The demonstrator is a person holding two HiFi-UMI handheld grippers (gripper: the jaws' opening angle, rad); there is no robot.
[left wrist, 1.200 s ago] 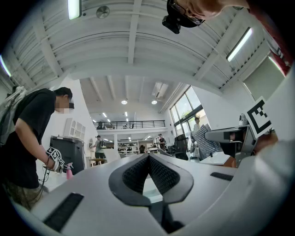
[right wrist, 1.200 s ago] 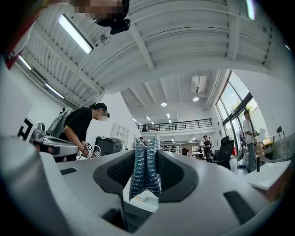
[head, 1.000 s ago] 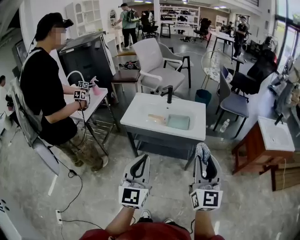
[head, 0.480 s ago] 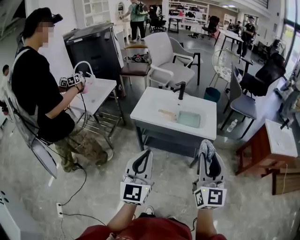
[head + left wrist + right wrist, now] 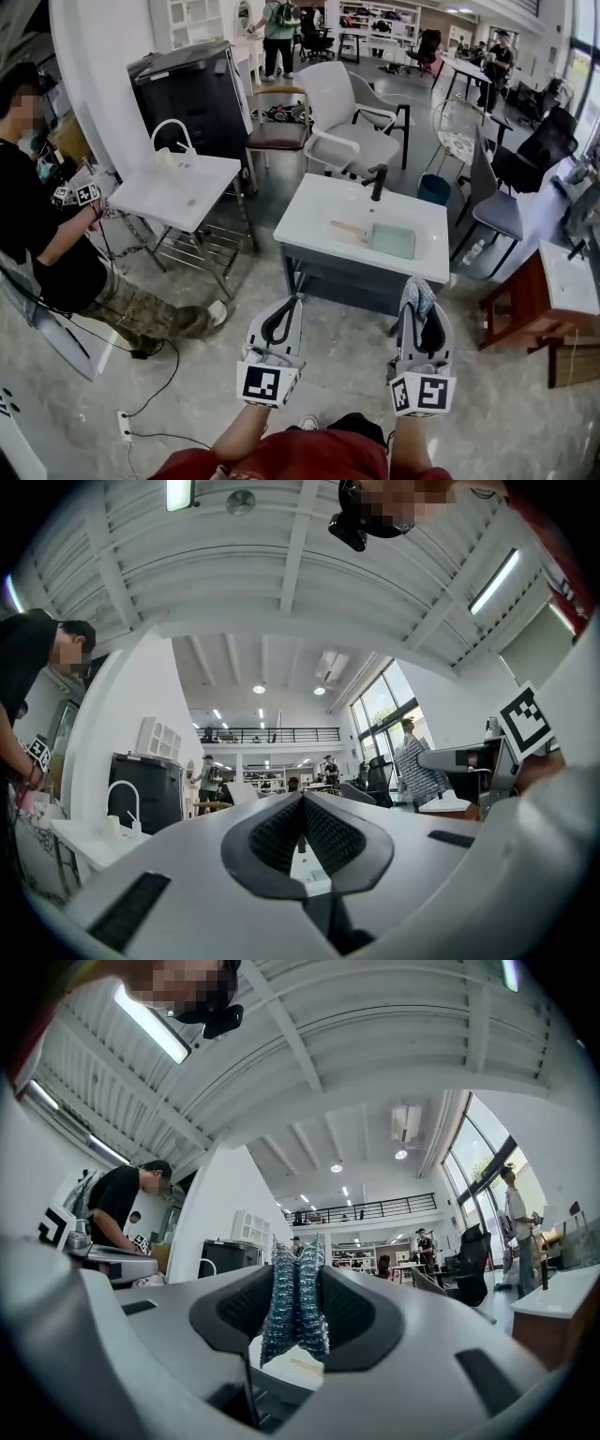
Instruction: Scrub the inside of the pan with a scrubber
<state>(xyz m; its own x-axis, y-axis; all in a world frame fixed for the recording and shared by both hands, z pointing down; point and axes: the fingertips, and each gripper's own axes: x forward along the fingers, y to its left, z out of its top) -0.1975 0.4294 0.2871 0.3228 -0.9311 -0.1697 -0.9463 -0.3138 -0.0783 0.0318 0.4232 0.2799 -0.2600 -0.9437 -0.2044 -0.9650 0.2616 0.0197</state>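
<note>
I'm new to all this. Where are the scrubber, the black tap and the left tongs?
scrubber (image 5: 295, 1302), right gripper view, middle of its metal mesh.
black tap (image 5: 378, 185), head view, its upright stem.
left tongs (image 5: 302, 803), left gripper view, where the shut tips meet.

The silvery-blue wire-mesh scrubber (image 5: 296, 1302) stands upright, folded and squeezed flat between the right gripper's (image 5: 418, 314) fingers (image 5: 354, 1314), its crinkled top poking above their tips.

A big open workshop hall: sink stands (image 5: 361, 225), office chairs (image 5: 342, 122), shelves (image 5: 370, 23) at the back, and several people at work
</note>
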